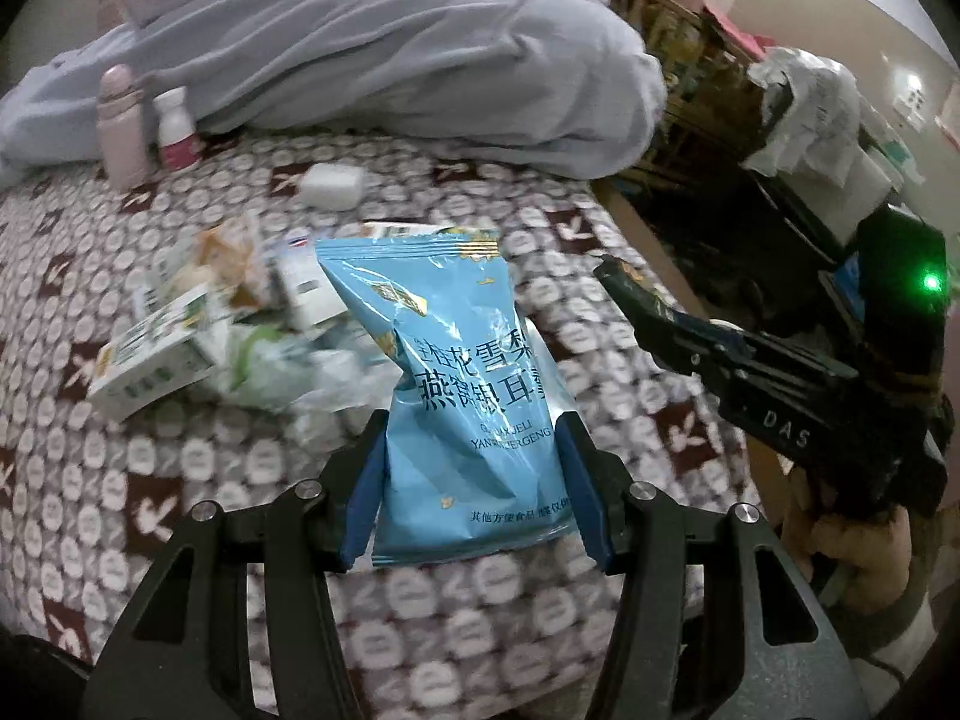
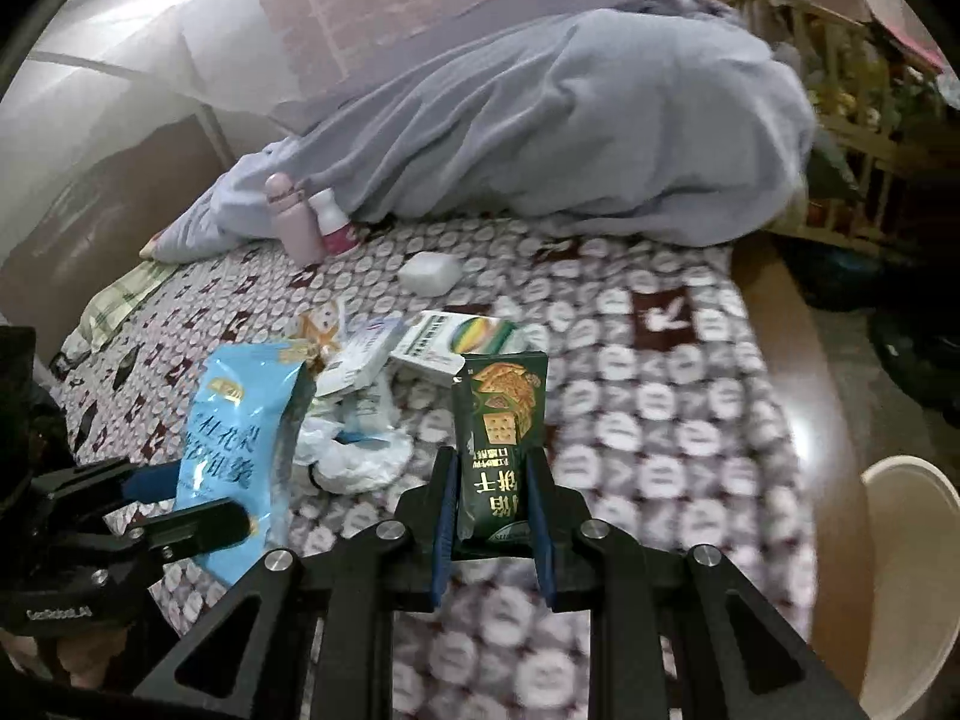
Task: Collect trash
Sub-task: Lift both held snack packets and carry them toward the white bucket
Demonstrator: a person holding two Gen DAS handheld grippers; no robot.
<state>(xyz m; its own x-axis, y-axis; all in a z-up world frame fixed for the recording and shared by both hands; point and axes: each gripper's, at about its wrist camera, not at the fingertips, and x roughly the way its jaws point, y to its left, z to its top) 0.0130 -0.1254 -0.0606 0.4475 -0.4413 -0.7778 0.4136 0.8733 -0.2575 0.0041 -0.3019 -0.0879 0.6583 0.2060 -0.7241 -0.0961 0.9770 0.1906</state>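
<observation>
- The left gripper pinches a light blue snack bag between its 2 blue pads, the bag standing upright above the patterned bedspread.
- The right gripper is clamped on a dark green cracker packet, print upside down, held clear of the cover.
- In the right wrist view the blue bag sits at 9 o'clock from the green packet.
- More litter lies at 12 o'clock beyond both: a green-and-white carton, crumpled white plastic and small boxes.
- A pink bottle and a white bottle stand against the grey blanket.
- A pale bin rim shows at 3 o'clock.
</observation>
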